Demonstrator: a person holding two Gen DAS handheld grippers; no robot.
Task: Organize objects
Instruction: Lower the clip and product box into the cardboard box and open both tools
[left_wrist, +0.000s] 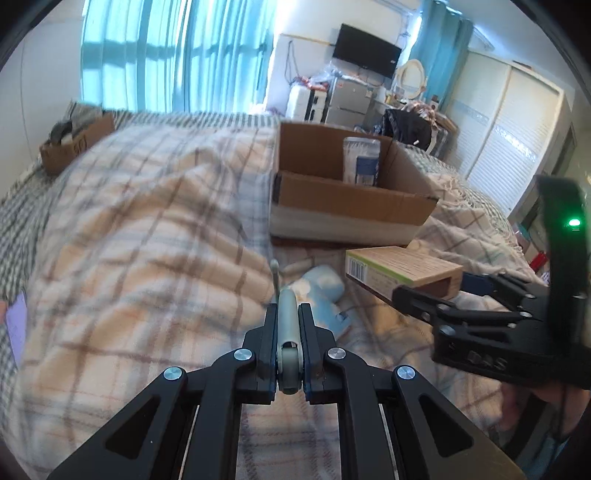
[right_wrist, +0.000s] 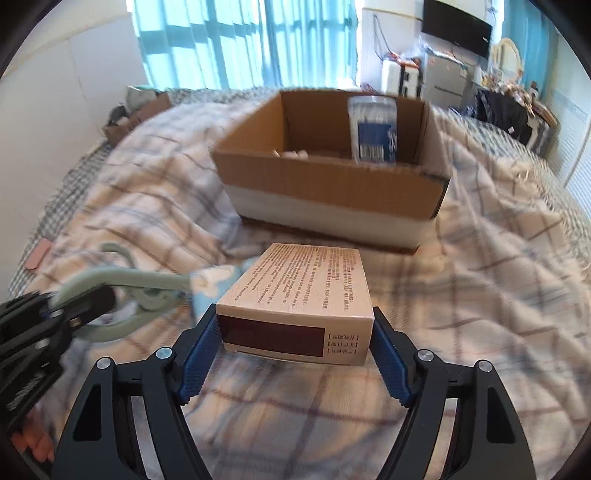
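Note:
My left gripper (left_wrist: 288, 314) is shut on a pale grey-green plastic clip (left_wrist: 287, 325); the clip (right_wrist: 122, 291) bites a light-blue cloth (right_wrist: 210, 280) lying on the bed. My right gripper (right_wrist: 294, 312) is shut on a tan printed carton (right_wrist: 299, 291), blue pads pressed on both its sides. In the left wrist view the carton (left_wrist: 402, 269) hangs just above the blanket to the right of the cloth (left_wrist: 321, 288). Beyond both stands an open cardboard box (right_wrist: 325, 184) holding a clear tub with a blue label (right_wrist: 373, 129).
A rumpled plaid blanket (left_wrist: 147, 221) covers the bed. A smaller cardboard box (left_wrist: 74, 144) with items sits at the far left edge by the wall. Some small pale pieces (right_wrist: 291, 154) lie in the open box. White wardrobe doors (left_wrist: 517, 147) stand at the right.

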